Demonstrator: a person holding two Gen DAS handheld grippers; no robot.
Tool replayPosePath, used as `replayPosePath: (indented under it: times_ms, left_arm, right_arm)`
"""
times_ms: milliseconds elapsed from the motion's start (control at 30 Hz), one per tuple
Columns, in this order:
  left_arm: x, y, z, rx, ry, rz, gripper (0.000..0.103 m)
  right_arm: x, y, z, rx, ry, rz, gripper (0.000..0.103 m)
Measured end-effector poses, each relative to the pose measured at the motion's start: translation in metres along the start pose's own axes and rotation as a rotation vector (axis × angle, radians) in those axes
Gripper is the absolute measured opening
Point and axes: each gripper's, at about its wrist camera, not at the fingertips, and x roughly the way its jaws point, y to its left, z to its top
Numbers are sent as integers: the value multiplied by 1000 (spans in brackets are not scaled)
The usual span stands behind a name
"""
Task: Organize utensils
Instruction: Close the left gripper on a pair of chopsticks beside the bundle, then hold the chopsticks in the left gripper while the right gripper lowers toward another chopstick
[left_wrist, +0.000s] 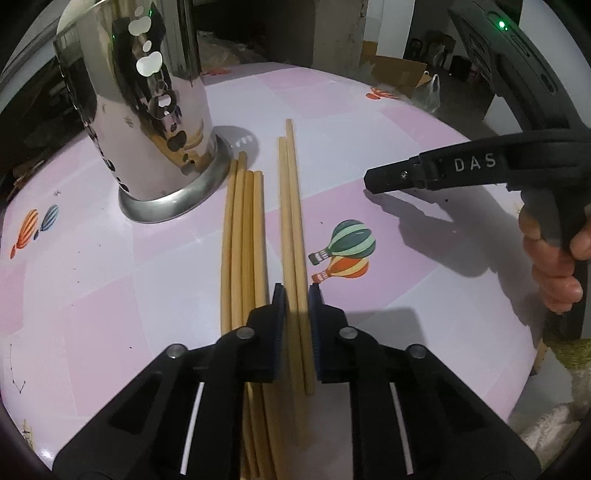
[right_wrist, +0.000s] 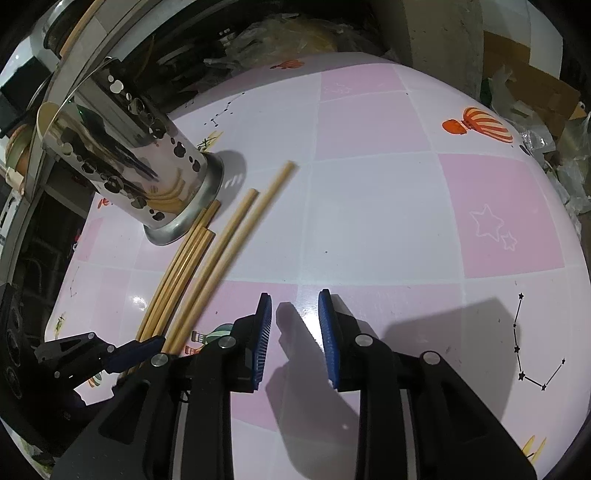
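Chopsticks dominated the left wrist view: we saw two chopsticks (left_wrist: 293, 221) lying side by side on the counter (left_wrist: 406, 122), running between the blue pads of the left gripper (left_wrist: 297, 295). Its jaws stood narrow around that pair; whether the pads pressed on the sticks we couldn't tell. Just left lay a bundle of four chopsticks (left_wrist: 242, 236), its far ends near the base of the shiny perforated holder (left_wrist: 144, 122), which stood upright. At right a hand (left_wrist: 554, 258) held the right gripper (left_wrist: 391, 181) w/ its tip above the counter.

Right wrist view: we saw the right gripper's jaws apart w/ nothing btwn them, only bare counter & shadow. The holder stood upper left, a few sticks inside. The left gripper sat at the near ends of the chopsticks, lower left.
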Motion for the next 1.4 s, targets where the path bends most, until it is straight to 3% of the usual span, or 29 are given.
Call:
replayPosePath:
  times_ms: [233,433,567,967,1400]
  left_arm:
    - [-6,4,-6,-46,-12,-27,11]
    - [-11,14,-15,-144,-11,-102,11]
    - [-11,15,-16,-178,-20,-119,11]
    - [-15,36,-28,-294,-59,-163,11]
    - [-13,48,-41,-414,-57,-356,12]
  right_arm:
    - [1,2,2,-2,11,2,30]
    - [-1,-7,6,29,21,21,41]
    - [4,4,11,-33,46,-1,49]
    - [19,38,32,-65,63,3,49]
    - [22,32,29,-35,72,-1,49]
